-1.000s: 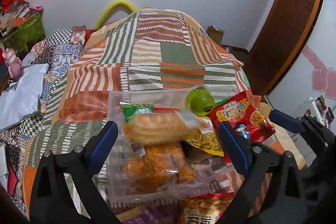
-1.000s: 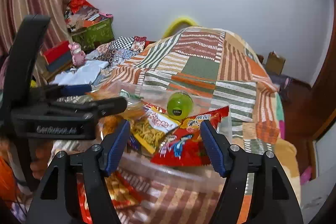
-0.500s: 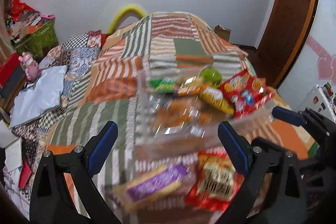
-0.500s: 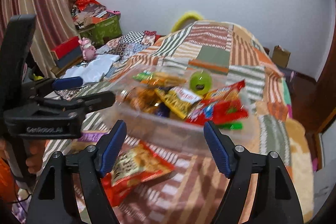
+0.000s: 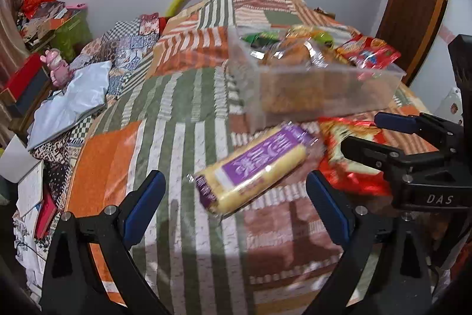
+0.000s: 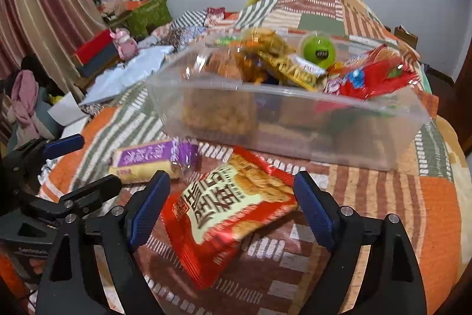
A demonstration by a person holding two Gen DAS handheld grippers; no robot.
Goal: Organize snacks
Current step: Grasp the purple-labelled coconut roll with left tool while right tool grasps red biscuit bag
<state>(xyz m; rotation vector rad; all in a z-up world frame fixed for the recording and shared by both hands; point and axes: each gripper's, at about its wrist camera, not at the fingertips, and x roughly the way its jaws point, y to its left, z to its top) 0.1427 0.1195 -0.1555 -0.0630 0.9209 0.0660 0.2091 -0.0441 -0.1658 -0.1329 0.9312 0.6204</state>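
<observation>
On the patchwork quilt [image 5: 183,120], seen from the left wrist, the left gripper [image 5: 236,202] hangs with fingers spread wide and empty over a purple-and-yellow snack pack [image 5: 253,170]. Beyond it stands a clear plastic bin [image 5: 324,93] filled with snacks; a red snack bag [image 5: 348,149] lies just beside the pack.

From the right wrist, the right gripper [image 6: 233,200] has its jaws opening, pads clear of the red snack bag [image 6: 227,211] lying between them. A green ball [image 6: 318,52] sits in the bin [image 6: 295,120].
</observation>
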